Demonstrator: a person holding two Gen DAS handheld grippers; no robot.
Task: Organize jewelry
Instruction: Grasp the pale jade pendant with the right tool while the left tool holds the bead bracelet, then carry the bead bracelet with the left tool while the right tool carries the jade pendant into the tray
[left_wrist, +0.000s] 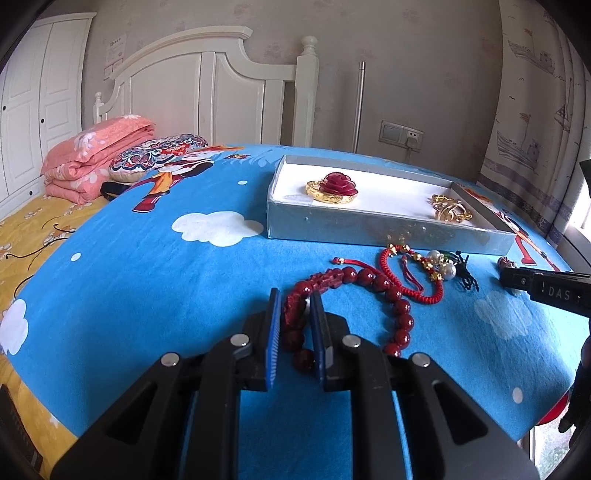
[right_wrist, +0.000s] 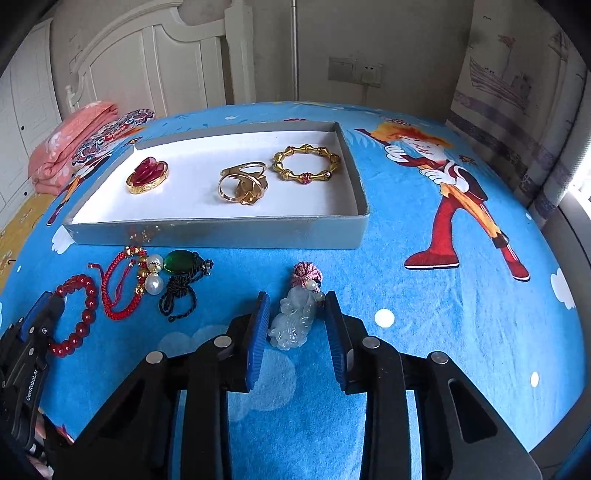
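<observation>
Jewelry is lying partly sorted: three gold pieces are resting in the grey tray (right_wrist: 229, 232) beyond the fingers. Left gripper (left_wrist: 295, 314) is pinching the red bead bracelet (left_wrist: 388, 291) on the bed. Right gripper (right_wrist: 295, 325) is standing spread around the pale jade pendant (right_wrist: 291, 321), seemingly not clamping. Red cord bracelet (right_wrist: 114, 291) and green pendant (right_wrist: 181, 262) are awaiting transfer.

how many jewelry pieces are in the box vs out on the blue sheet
In the grey box: 3 (gold bangle with red rose, gold ring cluster, gold bamboo-link bracelet)
On the sheet: 5 (red bead bracelet, red braided cord bracelet, pearl charm, green stone pendant, pale jade pendant)
Total: 8
</observation>
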